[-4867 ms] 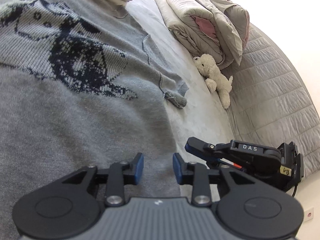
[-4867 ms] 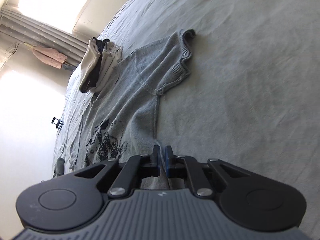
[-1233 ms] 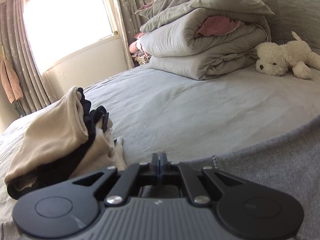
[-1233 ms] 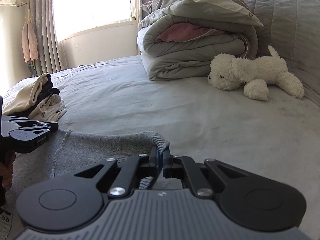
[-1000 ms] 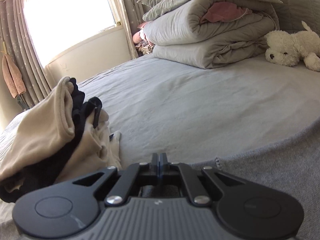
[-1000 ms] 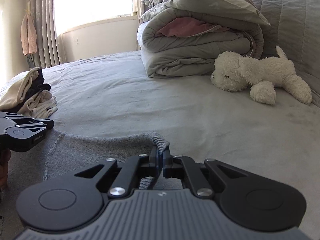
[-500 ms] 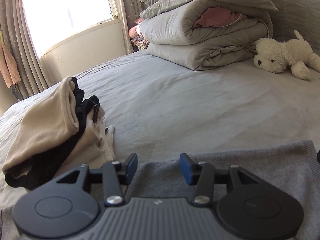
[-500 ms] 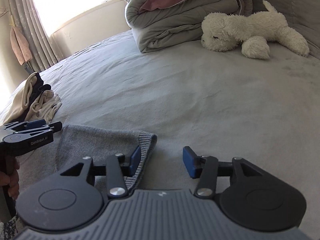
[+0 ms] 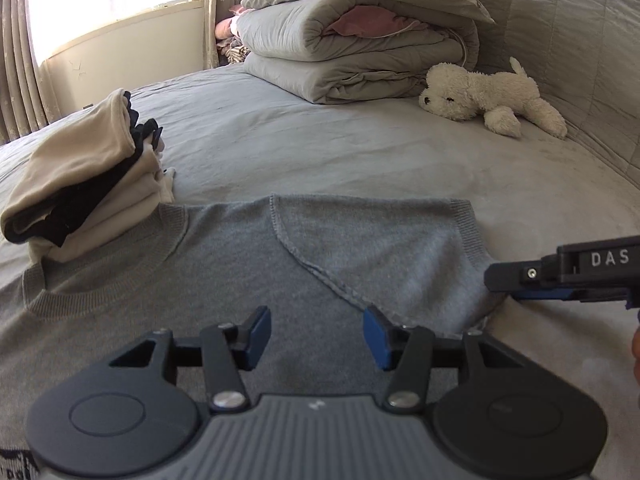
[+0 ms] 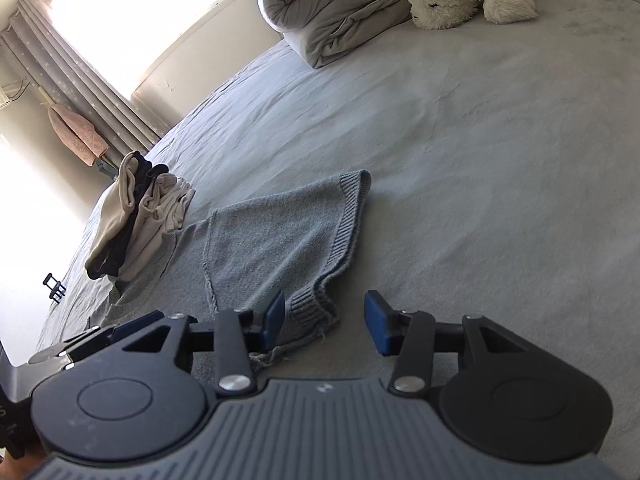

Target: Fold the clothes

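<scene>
A grey knitted sweater (image 9: 248,264) lies flat on the bed, collar to the left and a short sleeve (image 9: 384,240) spread out to the right. My left gripper (image 9: 316,334) hovers open just above its chest, nothing between the fingers. In the right wrist view the same sweater (image 10: 264,248) stretches away from me, its ribbed sleeve cuff (image 10: 310,306) by my left finger. My right gripper (image 10: 324,320) is open over the bed at that cuff and holds nothing. It also shows from the side as my right gripper (image 9: 560,276) in the left wrist view.
A stack of folded beige and black clothes (image 9: 84,176) rests against the sweater's collar. Further back are a folded grey duvet (image 9: 360,44), a white plush dog (image 9: 488,96) and the quilted headboard (image 9: 568,20). Curtains and a bright window (image 10: 132,16) lie beyond the bed (image 10: 500,152).
Both grippers, shut on the sweater's upper edge a second ago, have opened and let it go. The sweater now lies flat, and both grippers have drawn back and higher.
</scene>
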Demonstrator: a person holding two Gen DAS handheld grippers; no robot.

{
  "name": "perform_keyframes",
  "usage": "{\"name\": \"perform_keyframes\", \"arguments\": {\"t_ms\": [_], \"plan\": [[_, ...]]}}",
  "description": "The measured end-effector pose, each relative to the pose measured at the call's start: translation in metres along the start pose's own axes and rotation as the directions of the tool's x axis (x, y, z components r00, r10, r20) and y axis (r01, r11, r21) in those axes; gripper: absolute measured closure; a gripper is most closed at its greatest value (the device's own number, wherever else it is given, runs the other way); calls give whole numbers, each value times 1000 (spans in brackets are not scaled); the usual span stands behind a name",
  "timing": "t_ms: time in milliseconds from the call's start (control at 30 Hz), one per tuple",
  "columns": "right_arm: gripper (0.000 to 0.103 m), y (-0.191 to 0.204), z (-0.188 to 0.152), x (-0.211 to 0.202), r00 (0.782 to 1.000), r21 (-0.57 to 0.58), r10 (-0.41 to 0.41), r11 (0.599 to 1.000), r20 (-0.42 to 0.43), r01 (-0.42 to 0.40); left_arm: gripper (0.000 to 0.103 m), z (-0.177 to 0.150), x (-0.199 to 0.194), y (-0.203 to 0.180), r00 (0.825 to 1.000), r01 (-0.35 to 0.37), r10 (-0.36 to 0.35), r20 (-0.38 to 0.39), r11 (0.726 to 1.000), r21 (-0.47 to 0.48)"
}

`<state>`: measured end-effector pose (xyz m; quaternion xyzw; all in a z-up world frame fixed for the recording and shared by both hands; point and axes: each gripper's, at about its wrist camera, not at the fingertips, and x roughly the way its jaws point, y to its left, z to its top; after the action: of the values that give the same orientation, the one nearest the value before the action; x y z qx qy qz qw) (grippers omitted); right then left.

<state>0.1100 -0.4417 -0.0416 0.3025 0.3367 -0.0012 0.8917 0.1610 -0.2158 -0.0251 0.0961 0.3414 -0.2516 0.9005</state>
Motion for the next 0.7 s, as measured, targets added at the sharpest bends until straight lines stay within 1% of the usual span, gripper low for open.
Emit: {"name": "perform_keyframes", "arguments": {"t_ms": [33,67,100,133,167,233,300,333,400,433,467,533,567,633,700], "plan": [[60,1,-1,1,1000,-10,13,1000,-4,-13,51,-6,-3,-1,1000,15,-15,1,1000,-15],[70,2,-2,3,999,-20,29,999,-15,-30,51,-11,-5,-2,1000,22,-22,0,999,-25],[75,4,-4,4,999,-33,38,999,-30,-39,51,-16,-7,-3,1000,30,-30,-1,999,-35],[85,6,-5,5,998,-51,34,998,-48,-37,50,-22,-8,-4,999,37,-37,-1,998,-45],[90,8,-6,5,998,-67,25,997,-60,-29,50,-27,-10,-5,999,39,-38,8,998,-51],[92,9,-4,0,998,-81,-3,997,-69,-2,49,-34,-15,-6,999,39,-38,25,997,-61],[93,6,-1,-5,996,-66,-53,997,-76,48,48,-39,-21,-4,998,54,-52,33,996,-72],[97,4,0,-7,994,-60,-75,996,-84,71,48,-41,-24,-4,998,62,-59,36,995,-75],[96,3,-2,-11,990,-59,-104,993,-93,99,47,-44,-31,-2,997,70,-67,38,995,-66],[92,5,-3,-14,990,-57,-110,993,-93,105,47,-46,-37,0,997,72,-70,40,996,-60],[82,6,-4,-17,990,-55,-112,993,-91,107,46,-48,-42,3,997,72,-70,40,996,-60],[81,11,-5,-26,992,-49,-97,994,-83,93,45,-53,-53,10,997,73,-70,42,995,-66],[73,13,-7,-30,993,-41,-81,996,-84,77,44,-56,-58,16,997,69,-66,44,995,-74],[60,19,-12,-35,995,-33,-52,998,-90,49,43,-62,-69,26,997,61,-57,47,994,-91],[61,28,-21,-34,992,-36,-30,999,-121,26,43,-70,-78,38,998,46,-42,43,992,-115]]}}
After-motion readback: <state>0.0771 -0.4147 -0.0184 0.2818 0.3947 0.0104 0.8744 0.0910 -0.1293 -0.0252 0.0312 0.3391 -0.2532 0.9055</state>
